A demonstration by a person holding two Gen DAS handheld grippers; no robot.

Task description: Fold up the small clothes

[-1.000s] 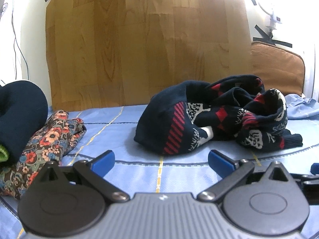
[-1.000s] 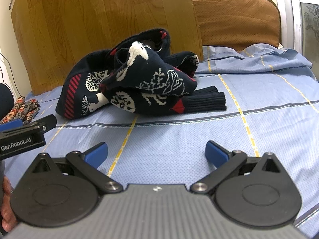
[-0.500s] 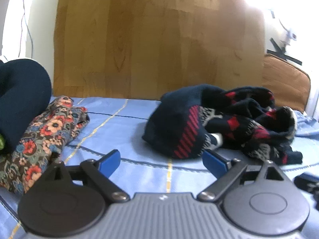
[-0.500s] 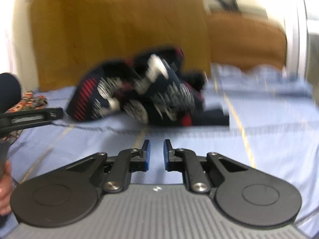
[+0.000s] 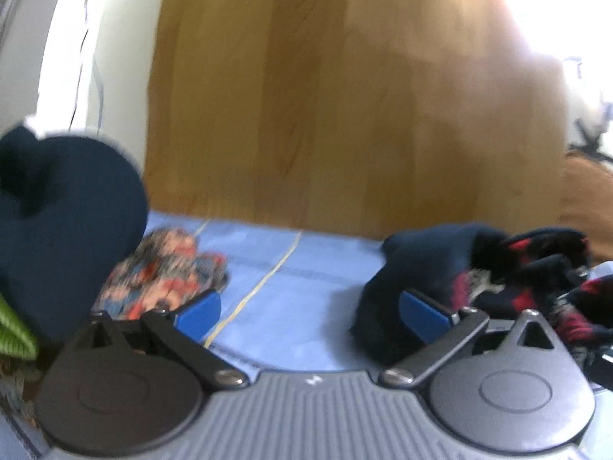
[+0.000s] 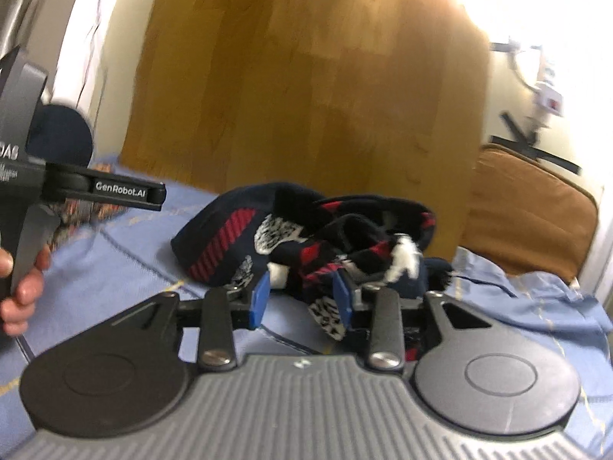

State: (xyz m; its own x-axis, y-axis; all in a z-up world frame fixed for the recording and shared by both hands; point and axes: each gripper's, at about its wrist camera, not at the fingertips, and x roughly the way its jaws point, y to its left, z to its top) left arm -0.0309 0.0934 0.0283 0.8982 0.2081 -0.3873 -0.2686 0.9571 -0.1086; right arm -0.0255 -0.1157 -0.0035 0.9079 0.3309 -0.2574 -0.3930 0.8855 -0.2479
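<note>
A crumpled navy sweater with red and white patterns lies on the blue bedsheet. My right gripper hovers just in front of it, jaws partly apart and opening. The sweater's near fold shows in the gap, but neither pad presses on it. In the blurred left wrist view the sweater sits at the right. My left gripper has its jaws opening to their widest over bare sheet, nothing between them. A person's hand holds the left gripper, whose finger juts in from the left.
A folded floral cloth and a dark navy rounded bundle with a green edge lie at the left. A wooden board stands behind the bed. A brown cushion leans at the back right.
The right gripper's jaws shut, then came partly apart again. Both views have rolled and shifted. The sweater now sits further right in the left view and closer in the right view.
</note>
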